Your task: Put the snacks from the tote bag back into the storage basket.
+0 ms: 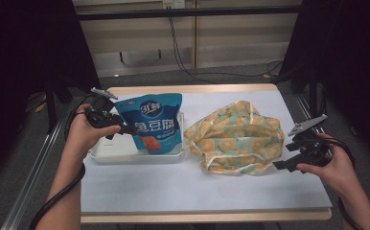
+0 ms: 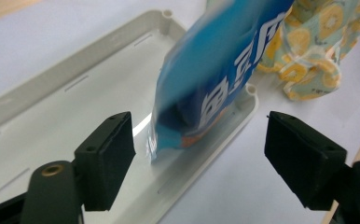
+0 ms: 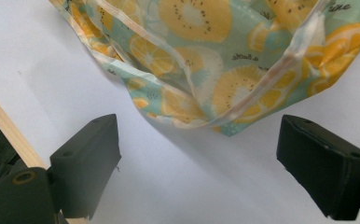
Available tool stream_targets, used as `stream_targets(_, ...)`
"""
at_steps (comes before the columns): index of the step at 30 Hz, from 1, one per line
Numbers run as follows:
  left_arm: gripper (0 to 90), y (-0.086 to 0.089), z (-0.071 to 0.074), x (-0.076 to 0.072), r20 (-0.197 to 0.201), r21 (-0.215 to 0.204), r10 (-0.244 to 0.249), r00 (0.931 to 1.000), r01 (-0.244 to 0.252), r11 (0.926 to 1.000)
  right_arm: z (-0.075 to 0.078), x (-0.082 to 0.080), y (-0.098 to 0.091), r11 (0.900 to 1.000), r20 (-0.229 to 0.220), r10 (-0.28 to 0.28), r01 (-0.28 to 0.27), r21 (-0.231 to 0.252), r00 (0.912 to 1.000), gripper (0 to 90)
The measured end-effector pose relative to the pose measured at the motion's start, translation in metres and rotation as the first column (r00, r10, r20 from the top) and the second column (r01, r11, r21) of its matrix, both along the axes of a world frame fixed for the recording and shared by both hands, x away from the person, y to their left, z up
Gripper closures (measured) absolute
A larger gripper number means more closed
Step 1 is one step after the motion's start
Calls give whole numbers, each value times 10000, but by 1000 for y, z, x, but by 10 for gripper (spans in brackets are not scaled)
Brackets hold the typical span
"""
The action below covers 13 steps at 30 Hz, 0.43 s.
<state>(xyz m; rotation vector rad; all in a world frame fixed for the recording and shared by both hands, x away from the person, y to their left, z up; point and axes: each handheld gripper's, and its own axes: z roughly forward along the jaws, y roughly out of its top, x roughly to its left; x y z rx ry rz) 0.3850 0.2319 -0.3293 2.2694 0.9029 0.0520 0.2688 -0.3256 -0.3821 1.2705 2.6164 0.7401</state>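
Note:
A blue snack bag (image 1: 152, 120) stands tilted on the right part of a shallow white tray (image 1: 116, 152). My left gripper (image 1: 121, 129) is at the bag's left edge. In the left gripper view the bag (image 2: 215, 74) rises blurred between the jaws, the pads (image 2: 108, 154) stand clear of it, and the tray (image 2: 75, 84) lies below, so the left gripper (image 2: 201, 123) is open. A crumpled fruit-print bag (image 1: 236, 136) lies to the right of the tray. My right gripper (image 1: 281, 165) is open at its near right corner, with the fruit-print bag (image 3: 206, 56) just beyond the right gripper (image 3: 194, 126).
A white sheet (image 1: 197, 187) covers the table, with a wooden rim (image 1: 202, 215) along the near edge. Dark curtains hang on both sides. Cables run over the floor (image 1: 221, 74) behind the table.

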Motion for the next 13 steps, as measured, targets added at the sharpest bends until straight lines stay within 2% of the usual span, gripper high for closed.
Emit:
stream_targets(2,218,2,-5,-5,-8,197,29,10000,-29,9998,0,0,-1,10000,-19,3,-3,5,10000,127)
stream_targets(8,185,4,-18,-14,-97,-52,101,9999,-101,9999,-2,0,0,10000,-43,-36,36,5,10000,127)
stream_targets(13,137,0,-26,-18,-61,26,129,9999,-128,9999,-3,1,-1,10000,-74,-31,32,49,10000,117)
